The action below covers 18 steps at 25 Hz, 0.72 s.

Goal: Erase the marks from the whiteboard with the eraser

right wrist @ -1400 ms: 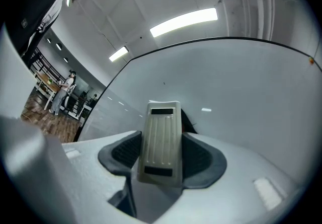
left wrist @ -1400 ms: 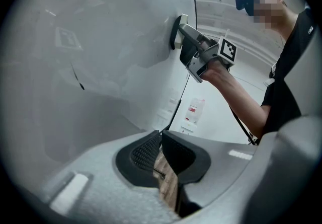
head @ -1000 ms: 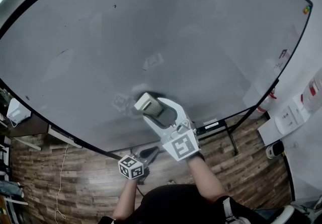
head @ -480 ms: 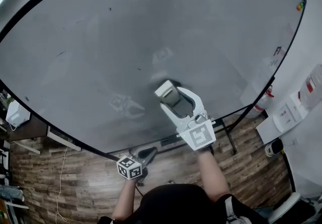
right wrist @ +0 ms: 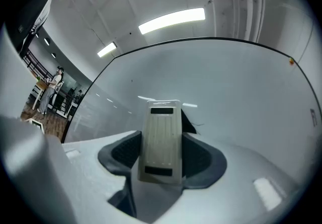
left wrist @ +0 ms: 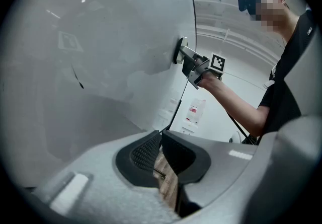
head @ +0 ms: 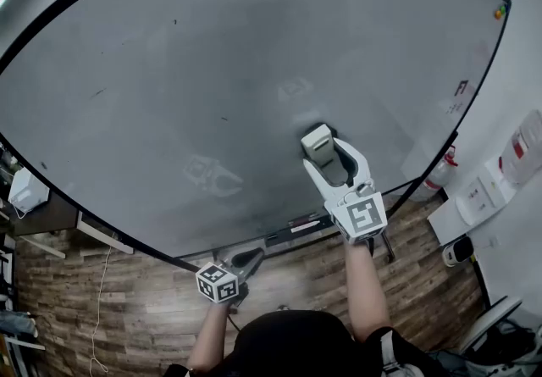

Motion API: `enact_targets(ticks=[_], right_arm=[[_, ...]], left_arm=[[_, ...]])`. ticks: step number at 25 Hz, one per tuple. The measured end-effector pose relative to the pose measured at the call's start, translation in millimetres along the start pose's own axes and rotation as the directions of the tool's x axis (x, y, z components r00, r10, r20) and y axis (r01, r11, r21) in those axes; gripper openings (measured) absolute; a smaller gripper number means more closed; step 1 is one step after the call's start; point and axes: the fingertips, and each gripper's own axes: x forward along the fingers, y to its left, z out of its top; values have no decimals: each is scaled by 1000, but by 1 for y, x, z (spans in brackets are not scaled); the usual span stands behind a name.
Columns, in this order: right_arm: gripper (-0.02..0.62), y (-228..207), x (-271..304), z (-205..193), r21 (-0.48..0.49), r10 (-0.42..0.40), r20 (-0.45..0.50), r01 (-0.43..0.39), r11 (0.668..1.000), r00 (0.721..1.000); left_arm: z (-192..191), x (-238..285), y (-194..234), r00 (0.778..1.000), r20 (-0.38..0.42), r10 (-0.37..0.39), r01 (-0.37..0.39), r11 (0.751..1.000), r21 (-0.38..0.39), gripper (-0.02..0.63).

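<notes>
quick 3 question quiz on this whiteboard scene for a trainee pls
1. True or false: the left tongs grip the pale rectangular plastic eraser.
2. In the head view, where is the eraser relative to the faint smudged sketch on the large grey-white whiteboard? A) to its left B) to its right C) directly on it
3. Fill in: the left tongs' jaws are ____, with nothing between them.

Key: 1 false, the right tongs grip it; 2 B; 3 together.
</notes>
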Motion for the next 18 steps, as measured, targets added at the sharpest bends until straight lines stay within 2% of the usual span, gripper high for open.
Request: enact_targets(ticks=[3,7,13,18], right_arm=[[253,-6,-3,-6,8,-3,-9,3,1000,1000],[253,-10,-6,-12,17,32,18,-32,999,999],[253,-17,-8,-8,19,34,-11,-33,999,999],[253,-12,-8,-11,37,74,-1,-74,997,997]], left_arm=[[1,0,0,1000,7,14,-14,1000,-3,20],[2,5,-2,999,15,29,-29,1000,-12,20],[1,14,-12,999,25,40,-40,999,-22,20],[2,12,-13,998,33,53,-52,998,-27,20]])
